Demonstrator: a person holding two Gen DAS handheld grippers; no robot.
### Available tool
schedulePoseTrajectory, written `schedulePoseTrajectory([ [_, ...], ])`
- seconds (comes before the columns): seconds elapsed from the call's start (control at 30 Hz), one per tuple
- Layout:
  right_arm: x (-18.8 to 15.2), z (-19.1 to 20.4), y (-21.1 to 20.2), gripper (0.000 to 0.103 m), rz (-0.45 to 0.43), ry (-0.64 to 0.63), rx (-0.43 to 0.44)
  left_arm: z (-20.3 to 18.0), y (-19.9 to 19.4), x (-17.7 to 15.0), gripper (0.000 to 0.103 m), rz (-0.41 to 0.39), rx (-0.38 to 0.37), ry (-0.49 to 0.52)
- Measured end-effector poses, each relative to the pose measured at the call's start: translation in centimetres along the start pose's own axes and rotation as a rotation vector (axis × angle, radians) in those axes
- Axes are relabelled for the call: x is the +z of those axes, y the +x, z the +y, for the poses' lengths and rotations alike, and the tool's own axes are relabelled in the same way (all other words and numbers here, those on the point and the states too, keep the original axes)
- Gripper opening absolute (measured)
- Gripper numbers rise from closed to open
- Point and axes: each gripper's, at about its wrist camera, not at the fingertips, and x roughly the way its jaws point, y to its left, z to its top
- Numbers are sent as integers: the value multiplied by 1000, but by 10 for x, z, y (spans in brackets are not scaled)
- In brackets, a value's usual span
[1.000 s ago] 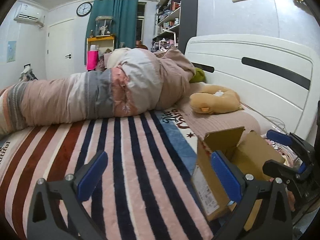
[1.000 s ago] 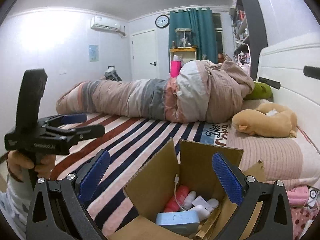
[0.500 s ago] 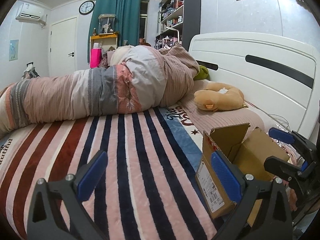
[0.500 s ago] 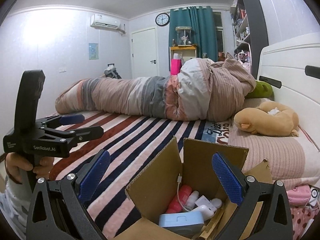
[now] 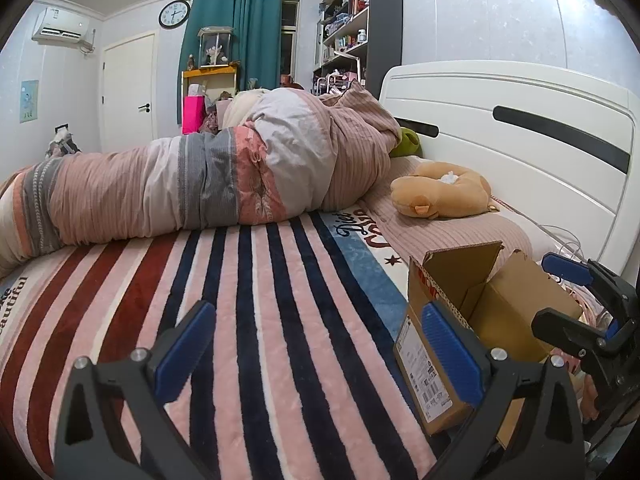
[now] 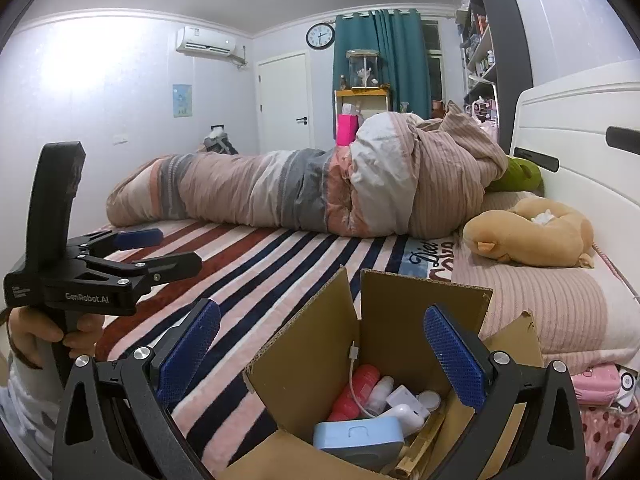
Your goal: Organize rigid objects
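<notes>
In the left wrist view, the left gripper is held low over the striped blanket, its blue-padded jaws spread wide with nothing between them. The open cardboard box is seen just to its right, partly behind the right-hand pad, with a shipping label on its near side and its flaps raised. The right gripper is seen at the far right edge, above the box's far side; it too is parted and empty. A tan plush toy lies on the pink pillow near the white headboard, well apart from both tools. In the right wrist view, the right gripper is poised directly above the box, jaws wide and holding nothing, probably so that an item can be picked from inside. The box's contents are shown: a pale blue case nearest the camera, a red cylinder, a white cable and small white pieces. The left gripper is seen off to the left over the blanket, parted and gripped by a hand, apparently kept aside where sorted items could be laid.
</notes>
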Motion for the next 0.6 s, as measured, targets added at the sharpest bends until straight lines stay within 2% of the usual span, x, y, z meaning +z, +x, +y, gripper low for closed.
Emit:
schedulePoseTrajectory([
  [0.6, -3, -4, -3, 103, -1, 1, -13, 3, 0, -5, 102, 1, 18, 4],
])
